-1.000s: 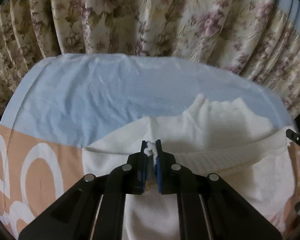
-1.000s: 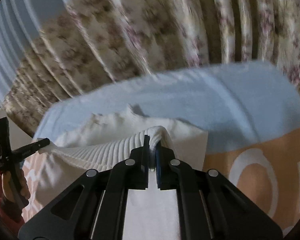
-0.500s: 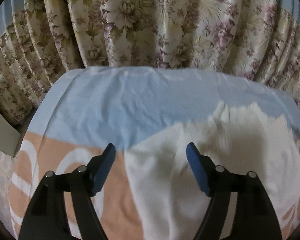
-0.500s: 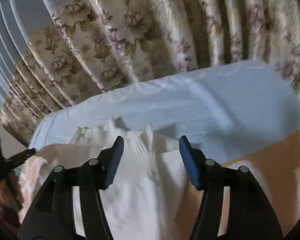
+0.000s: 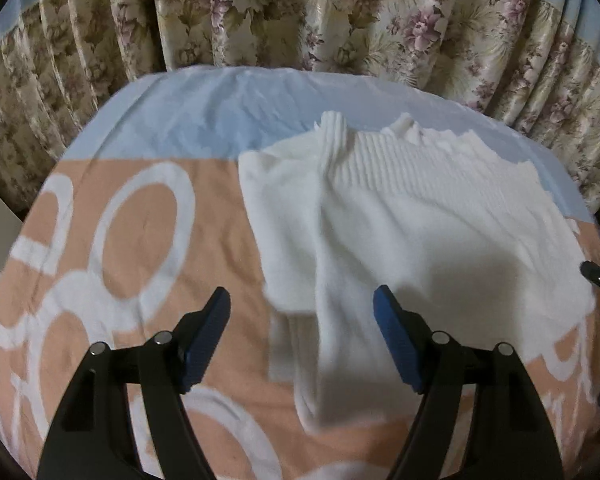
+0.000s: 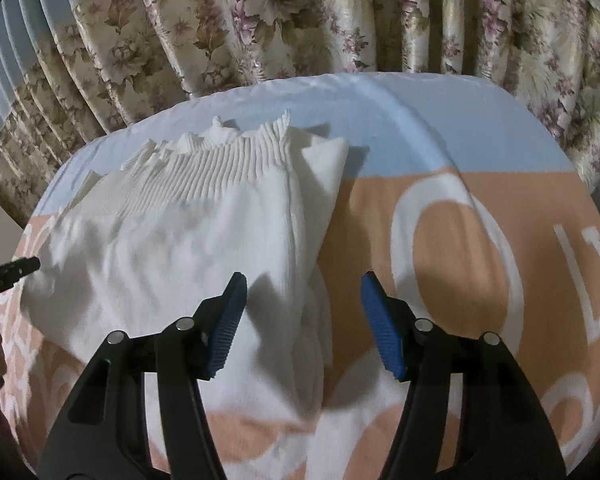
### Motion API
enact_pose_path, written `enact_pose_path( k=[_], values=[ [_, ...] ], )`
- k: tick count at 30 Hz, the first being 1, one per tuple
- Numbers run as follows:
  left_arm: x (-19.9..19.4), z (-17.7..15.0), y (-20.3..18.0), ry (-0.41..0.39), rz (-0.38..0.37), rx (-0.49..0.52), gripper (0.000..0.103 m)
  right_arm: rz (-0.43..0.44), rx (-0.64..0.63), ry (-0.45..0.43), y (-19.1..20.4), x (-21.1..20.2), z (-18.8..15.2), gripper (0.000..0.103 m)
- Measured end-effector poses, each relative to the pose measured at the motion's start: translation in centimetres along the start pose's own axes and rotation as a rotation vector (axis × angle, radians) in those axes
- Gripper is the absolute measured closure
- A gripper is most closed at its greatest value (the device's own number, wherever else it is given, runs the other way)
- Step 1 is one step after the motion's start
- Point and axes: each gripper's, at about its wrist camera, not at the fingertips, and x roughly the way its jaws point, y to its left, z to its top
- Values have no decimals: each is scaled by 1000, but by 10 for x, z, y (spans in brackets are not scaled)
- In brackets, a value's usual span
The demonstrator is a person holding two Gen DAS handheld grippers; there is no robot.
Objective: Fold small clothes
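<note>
A white knit garment (image 5: 400, 216) with a ribbed band lies folded on the bed, its ribbed edge toward the far side. It also shows in the right wrist view (image 6: 188, 232). My left gripper (image 5: 302, 300) is open and empty, held above the garment's left edge. My right gripper (image 6: 302, 286) is open and empty, held above the garment's right edge. Each gripper's tip shows at the edge of the other's view: the right gripper tip (image 5: 598, 276) and the left gripper tip (image 6: 8, 272).
The bed has a peach cover with white rings (image 5: 140, 220) and a light blue sheet (image 5: 220, 108) at the far side. Floral curtains (image 5: 300, 12) hang close behind the bed. Peach cover with white letters (image 6: 480, 240) lies right of the garment.
Both grippers were shut on the garment's ribbed edge a second ago. Both have opened, let it go and pulled back. The garment now lies flat on the bed.
</note>
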Motion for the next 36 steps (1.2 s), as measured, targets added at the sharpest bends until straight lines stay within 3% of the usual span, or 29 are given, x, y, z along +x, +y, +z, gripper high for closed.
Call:
enact_pose_path(
  k=[2,3,4,6,7,13,15,17,19,21,25,28,33,36],
  values=[
    [4,-7,-2,19,-1,12,32,19,5,9,0,-2,-3,46],
    [5,-10,-3,26,3,16,37,29,5,23,0,-1,-6,53],
    [9,-13,-4,40,1,14,48,39,-1,41,2,3,-8,58],
    [11,-15,-1,53,-22,-10,57,46,-12,42,7,4,-11,86],
    [11,-17,1,53,-23,-21,59,47,-16,27,10,1,-12,91],
    [8,-25,8,51,-15,-42,64,60,-6,-11,11,-11,-22,95],
    [7,-26,8,54,-7,-37,60,60,14,17,4,-5,-28,95],
    [7,-24,10,54,14,-35,46,72,28,33,-2,2,-31,94],
    [2,-22,11,35,41,-31,38,78,26,25,-3,-1,-30,91],
    [-4,-20,13,19,57,-27,37,61,44,12,-5,-5,-27,67],
    [-16,-14,11,-11,94,-24,25,45,59,-25,-13,-17,-24,62],
    [-27,-9,-1,-47,120,-4,9,27,33,-56,-11,-22,-22,44],
    [-24,-2,-36,-42,77,34,5,22,23,-125,-2,-27,-19,11],
    [-14,1,-52,-8,24,17,5,44,37,-131,0,-23,-18,3]
  ],
)
